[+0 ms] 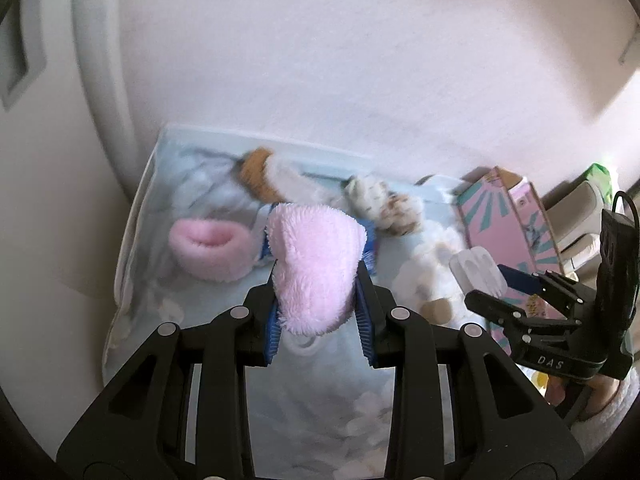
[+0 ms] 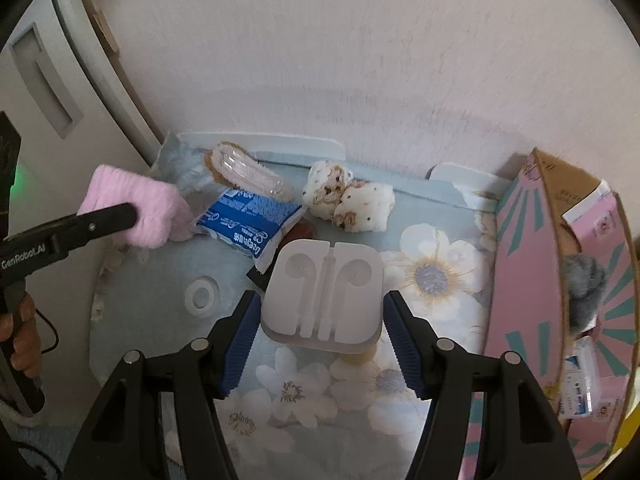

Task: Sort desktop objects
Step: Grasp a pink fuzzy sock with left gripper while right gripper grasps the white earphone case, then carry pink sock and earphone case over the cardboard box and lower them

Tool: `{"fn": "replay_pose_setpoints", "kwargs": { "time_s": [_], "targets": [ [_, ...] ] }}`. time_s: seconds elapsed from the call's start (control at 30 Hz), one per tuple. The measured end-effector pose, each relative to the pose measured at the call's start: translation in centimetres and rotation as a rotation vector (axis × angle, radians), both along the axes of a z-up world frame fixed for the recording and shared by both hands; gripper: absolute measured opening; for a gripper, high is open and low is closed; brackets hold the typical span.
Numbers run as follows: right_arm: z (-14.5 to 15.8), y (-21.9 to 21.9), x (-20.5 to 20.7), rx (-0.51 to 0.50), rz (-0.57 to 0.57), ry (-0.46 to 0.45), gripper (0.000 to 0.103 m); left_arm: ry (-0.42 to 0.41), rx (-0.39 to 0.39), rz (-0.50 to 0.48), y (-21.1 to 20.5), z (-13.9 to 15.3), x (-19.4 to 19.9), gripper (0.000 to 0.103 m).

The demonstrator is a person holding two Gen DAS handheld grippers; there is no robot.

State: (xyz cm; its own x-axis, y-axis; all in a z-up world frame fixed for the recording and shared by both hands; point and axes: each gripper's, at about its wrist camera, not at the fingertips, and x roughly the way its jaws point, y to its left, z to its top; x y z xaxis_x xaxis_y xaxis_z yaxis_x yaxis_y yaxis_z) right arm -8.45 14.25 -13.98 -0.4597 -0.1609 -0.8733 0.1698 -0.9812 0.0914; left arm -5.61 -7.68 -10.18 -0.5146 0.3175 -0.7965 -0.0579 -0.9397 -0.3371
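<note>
Floral blue tablecloth (image 2: 432, 216) against white wall. Left gripper (image 1: 316, 280) clamped fluffy pink sock (image 1: 316, 264); right gripper (image 2: 320, 316) clamped white plastic earphone case (image 2: 322, 296) above cloth's middle. Both should carry level toward pink cardboard box (image 2: 528, 264) at right edge.

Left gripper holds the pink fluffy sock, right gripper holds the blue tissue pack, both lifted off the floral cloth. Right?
Not quite. The right gripper holds the white earphone case, not the blue tissue pack, which lies on the floral cloth; the right wrist view shows it. The left gripper does hold the pink sock.
</note>
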Motion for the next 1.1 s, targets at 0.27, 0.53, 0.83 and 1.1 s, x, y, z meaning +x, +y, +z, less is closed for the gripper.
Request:
{"fn": "replay_pose_setpoints", "kwargs": {
  "time_s": [0.27, 0.53, 0.83, 1.1],
  "targets": [
    [3.2, 2.4, 1.3, 0.008, -0.018, 0.059, 0.059, 0.032, 0.004, -0.056, 3.4, 2.5, -1.2, 0.028],
    [4.5, 6.5, 2.5, 0.019, -0.085, 0.084, 0.059, 0.081, 0.011, -0.155, 8.6, 4.8, -3.1, 0.028],
    [5.4, 10.6, 3.9, 0.023, -0.168, 0.099, 0.059, 0.118, 0.031, -0.31, 15.9, 6.8, -5.0, 0.028],
    [5.4, 14.1, 5.6, 0.024, -0.251, 0.095, 0.059, 0.126, 0.013, -0.441, 22.5, 7.6, -6.3, 0.028]
  ]
}}
